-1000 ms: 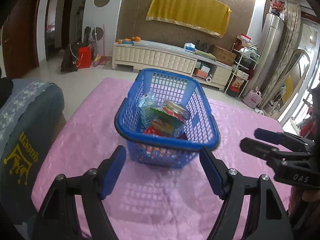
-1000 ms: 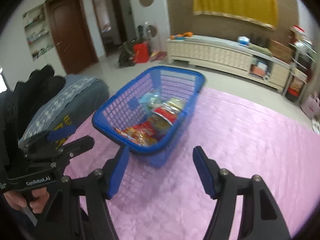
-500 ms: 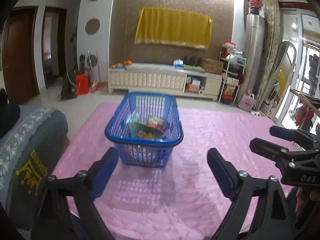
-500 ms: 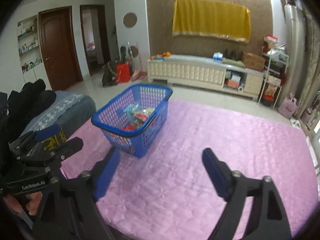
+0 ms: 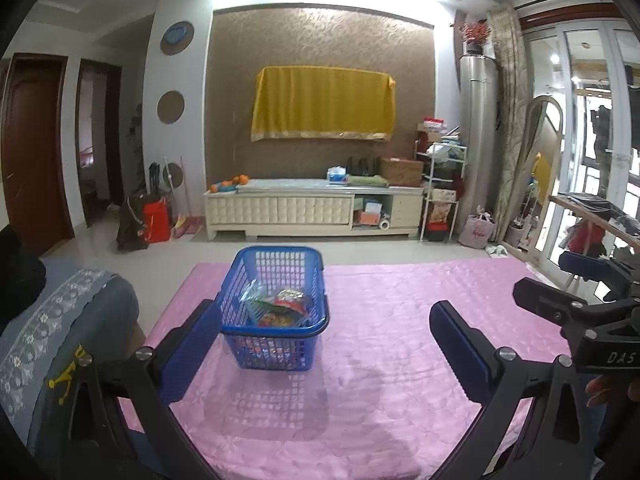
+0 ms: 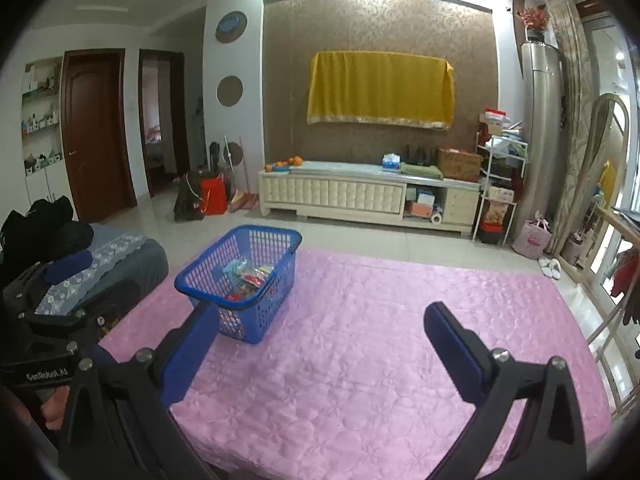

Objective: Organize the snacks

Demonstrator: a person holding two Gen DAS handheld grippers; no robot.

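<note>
- the pink quilted cover [image 5: 380, 380] shows much more bare surface than a second ago; i have pulled back.
- the blue basket [image 5: 276, 312] sits far left, snacks [image 5: 280, 306] inside; sorting looks done.
- my left tongs [image 5: 324, 340] and right tongs [image 6: 320, 340] gape, empty.

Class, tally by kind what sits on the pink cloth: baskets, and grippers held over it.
Blue basket, snack packets inside, too jumbled to count: 1
Grippers, left gripper and right gripper, both open: 2
Total: 3
</note>
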